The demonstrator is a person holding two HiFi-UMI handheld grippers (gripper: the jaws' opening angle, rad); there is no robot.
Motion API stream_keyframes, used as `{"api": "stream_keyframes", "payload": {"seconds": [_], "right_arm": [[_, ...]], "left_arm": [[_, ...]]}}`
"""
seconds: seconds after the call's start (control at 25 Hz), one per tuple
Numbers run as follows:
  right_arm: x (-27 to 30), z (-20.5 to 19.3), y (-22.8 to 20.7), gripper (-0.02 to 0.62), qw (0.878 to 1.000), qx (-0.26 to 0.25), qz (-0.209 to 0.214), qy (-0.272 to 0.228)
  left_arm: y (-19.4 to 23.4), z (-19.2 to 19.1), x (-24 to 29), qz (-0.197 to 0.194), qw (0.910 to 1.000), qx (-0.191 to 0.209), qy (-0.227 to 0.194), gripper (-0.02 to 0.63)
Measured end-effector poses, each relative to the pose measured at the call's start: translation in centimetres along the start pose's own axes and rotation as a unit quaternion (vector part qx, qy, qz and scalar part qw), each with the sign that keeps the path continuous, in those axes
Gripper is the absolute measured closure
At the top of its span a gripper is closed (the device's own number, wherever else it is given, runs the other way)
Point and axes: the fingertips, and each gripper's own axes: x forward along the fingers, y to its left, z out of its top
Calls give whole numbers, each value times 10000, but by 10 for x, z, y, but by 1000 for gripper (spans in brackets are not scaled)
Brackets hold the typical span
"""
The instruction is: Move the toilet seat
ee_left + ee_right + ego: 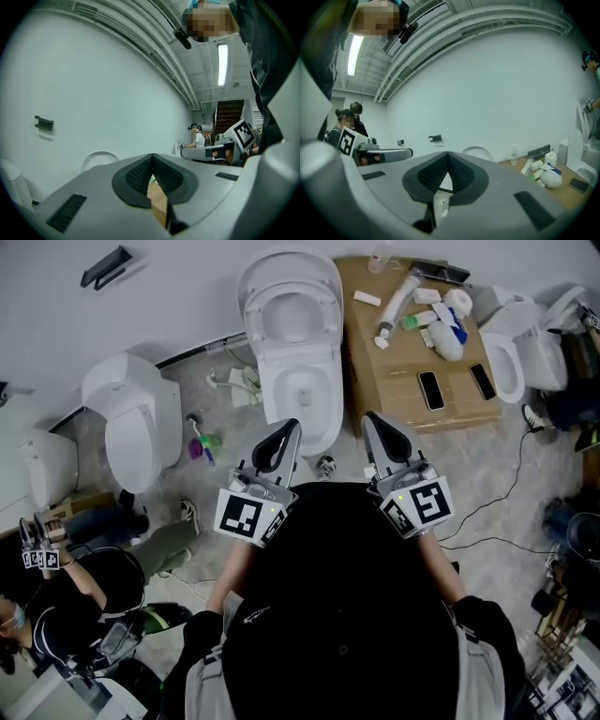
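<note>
While both tools point at the far wall, the left gripper [286, 432] has its ribbed pads pressed together with nothing between them. The right gripper [373, 424] is likewise closed and empty. In the head view their tips sit at the near end of the middle toilet, one at each side of its front, not touching it.

That toilet's bowl [302, 390] lies open and shows its white inside. The toilet seat [290, 298] stands raised at the far end of the bowl, leaning back toward the wall.

Just right of the bowl stands a cardboard box [394, 381] that serves as a table. On its near part lie two dark phones [431, 390] side by side, a little apart. At its far part is a cluster: a clear bottle [380, 254], a long white tube [398, 301], a roll of paper [457, 301] and a white bottle with blue on it [448, 334].

Left of the middle toilet stands a second toilet [131, 423] with its lid down. A smaller white fixture [47, 465] stands further left. Between the two toilets a purple and green brush [199, 446] lies on the floor. Right of the box is another toilet [511, 357] with its seat showing. A thin black cable [487, 493] runs over the floor near it. At the near left another person [84, 596] crouches, holding marker cubes. A dark bracket [105, 266] is fixed on the far wall.
</note>
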Motion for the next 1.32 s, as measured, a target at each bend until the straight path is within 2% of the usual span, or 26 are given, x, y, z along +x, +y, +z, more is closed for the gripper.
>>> {"api": "stream_keyframes", "payload": {"seconds": [0.36, 0.56, 1.32], "right_arm": [[-5, -2, -5, 581, 9999, -91, 102, 29], [-5, 2, -3, 581, 9997, -87, 214, -25], [-17, -2, -19, 581, 9999, 88, -3, -57]], "left_arm": [[-22, 4, 14, -125, 9998, 145, -45, 597], [-22, 1, 11, -18, 10000, 26, 12, 597], [-34, -1, 23, -132, 9998, 91, 134, 597]]}}
